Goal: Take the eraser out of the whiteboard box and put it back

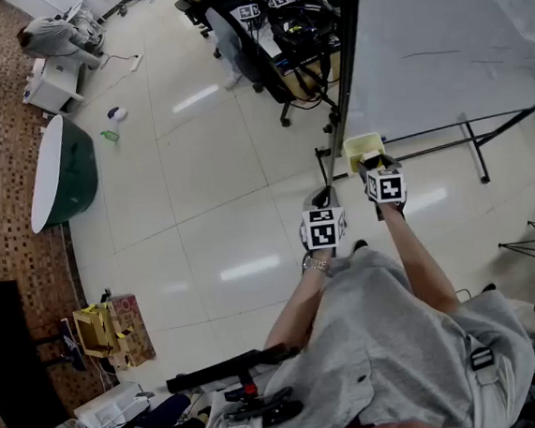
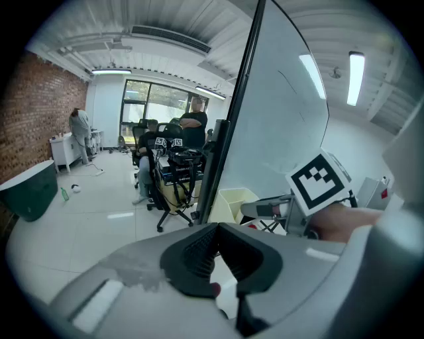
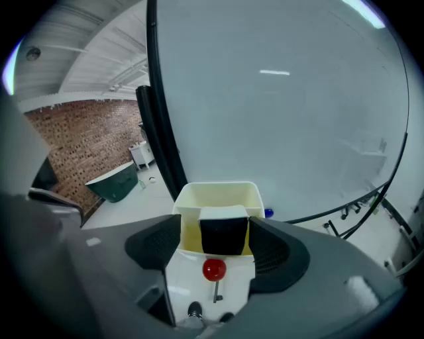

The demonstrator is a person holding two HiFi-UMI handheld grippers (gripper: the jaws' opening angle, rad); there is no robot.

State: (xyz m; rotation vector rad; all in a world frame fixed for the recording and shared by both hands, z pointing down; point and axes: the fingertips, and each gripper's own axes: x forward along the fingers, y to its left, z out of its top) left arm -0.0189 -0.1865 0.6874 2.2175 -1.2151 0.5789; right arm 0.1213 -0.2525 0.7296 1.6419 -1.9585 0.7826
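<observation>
Eraser (image 3: 224, 235) is seen upright inside the box (image 3: 218, 187), dark face toward the camera. Box is mounted at the lower edge of the whiteboard (image 3: 278, 99).

Right gripper (image 3: 216, 228) is held at the box mouth, jaws released and set either side of the eraser. A gap is seen at the 9 o'clock jaw; the 3 o'clock jaw lies just beside the eraser.

Left gripper (image 2: 217, 232) is held at 8 o'clock of the right gripper, jaws clenched tip to tip, nothing gripped.
</observation>
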